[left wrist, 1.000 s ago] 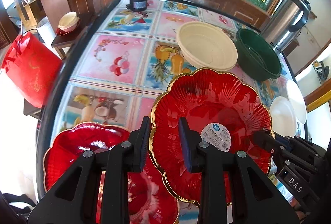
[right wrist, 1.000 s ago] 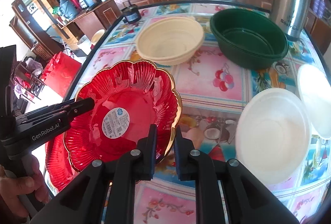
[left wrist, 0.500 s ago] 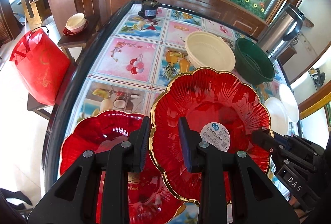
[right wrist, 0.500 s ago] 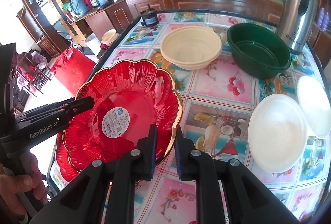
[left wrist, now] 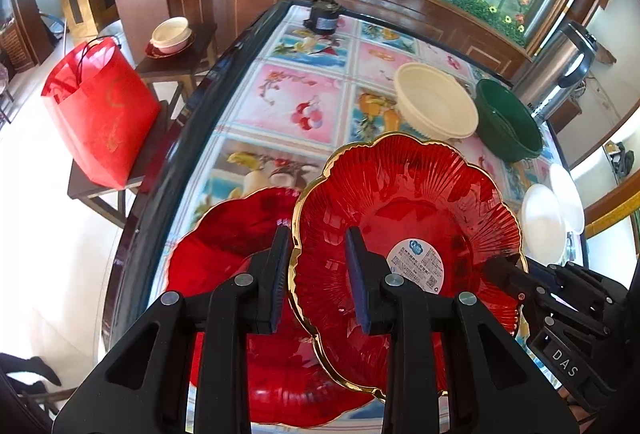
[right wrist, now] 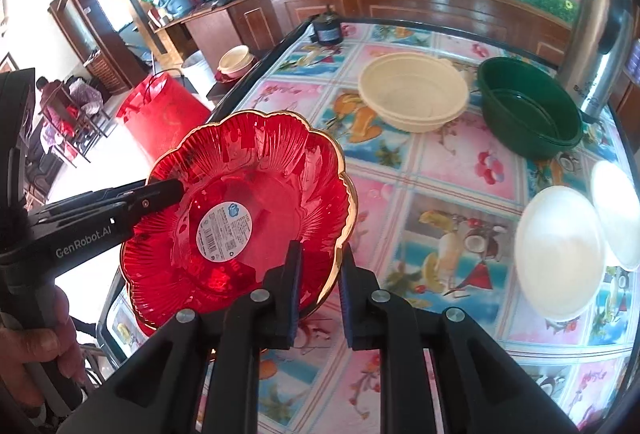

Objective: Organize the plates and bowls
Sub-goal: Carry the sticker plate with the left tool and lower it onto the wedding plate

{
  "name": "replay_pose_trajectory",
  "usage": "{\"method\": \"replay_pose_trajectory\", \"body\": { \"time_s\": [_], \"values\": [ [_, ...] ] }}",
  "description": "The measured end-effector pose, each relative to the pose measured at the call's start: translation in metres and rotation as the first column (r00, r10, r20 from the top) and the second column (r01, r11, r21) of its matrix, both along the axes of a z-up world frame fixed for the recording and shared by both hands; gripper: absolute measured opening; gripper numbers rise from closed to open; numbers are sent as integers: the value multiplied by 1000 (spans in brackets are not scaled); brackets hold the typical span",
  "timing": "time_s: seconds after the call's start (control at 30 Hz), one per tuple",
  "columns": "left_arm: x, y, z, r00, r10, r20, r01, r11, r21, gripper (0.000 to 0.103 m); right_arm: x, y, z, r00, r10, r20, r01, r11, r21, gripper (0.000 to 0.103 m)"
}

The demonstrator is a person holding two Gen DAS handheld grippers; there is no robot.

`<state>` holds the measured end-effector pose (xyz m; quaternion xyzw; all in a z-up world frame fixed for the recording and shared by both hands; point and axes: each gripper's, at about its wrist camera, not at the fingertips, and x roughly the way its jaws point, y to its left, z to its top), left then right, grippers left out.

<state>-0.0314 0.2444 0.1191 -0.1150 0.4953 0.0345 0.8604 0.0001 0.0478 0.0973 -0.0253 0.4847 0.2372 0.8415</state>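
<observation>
A red flower-shaped plate with a gold rim and a round white label (left wrist: 404, 234) is held up off the table between both grippers. My left gripper (left wrist: 318, 278) is shut on its left rim. My right gripper (right wrist: 320, 282) is shut on its opposite rim, and the plate (right wrist: 248, 205) fills the left of the right wrist view. A second red plate (left wrist: 240, 246) lies on the table right below the held one, partly hidden by it. A cream bowl (right wrist: 414, 91), a green bowl (right wrist: 528, 109) and two white plates (right wrist: 560, 246) stand further back and right.
The table carries a fruit-print cloth (left wrist: 296, 105) and a black rim (left wrist: 168, 169). A small black motor (left wrist: 324, 18) sits at the far end, a steel urn (right wrist: 600, 37) at the far right. A red bag (left wrist: 100, 109) stands on a side stool to the left.
Both grippers have risen and pulled back with the red plate; the table looks smaller and farther. The lower red plate shows more from under it.
</observation>
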Motion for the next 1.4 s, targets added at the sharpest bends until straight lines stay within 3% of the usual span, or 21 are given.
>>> {"method": "replay_pose_trajectory", "body": {
  "time_s": [0.87,1.4],
  "values": [
    [-29,53,-68,988,69,-136,-67,998,21,27,-13,74,-50,988,119,-98,-127,988,-82,18],
    [-32,53,-81,986,66,-153,-58,997,58,27,-11,91,-71,977,160,-139,-181,972,-150,25]
  ]
}}
